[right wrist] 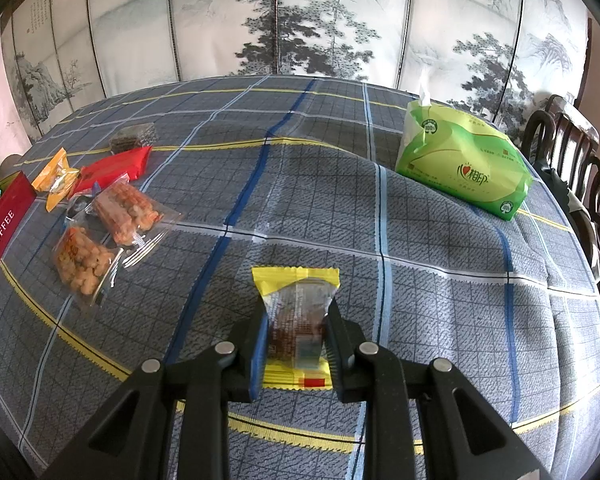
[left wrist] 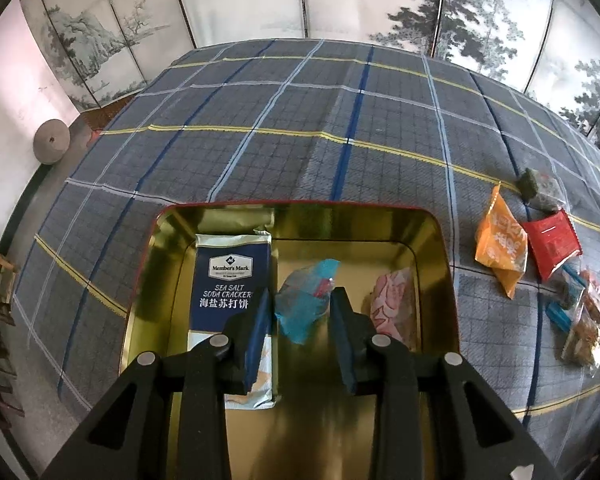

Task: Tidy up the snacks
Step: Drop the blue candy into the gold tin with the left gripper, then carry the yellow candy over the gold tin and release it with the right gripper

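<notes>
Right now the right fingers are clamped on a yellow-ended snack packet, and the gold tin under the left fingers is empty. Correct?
Not quite. The right gripper does clamp the yellow-ended packet, but the gold tin is not empty. The left wrist view shows a cracker pack, a blue-wrapped snack and a pink packet in it.
</notes>
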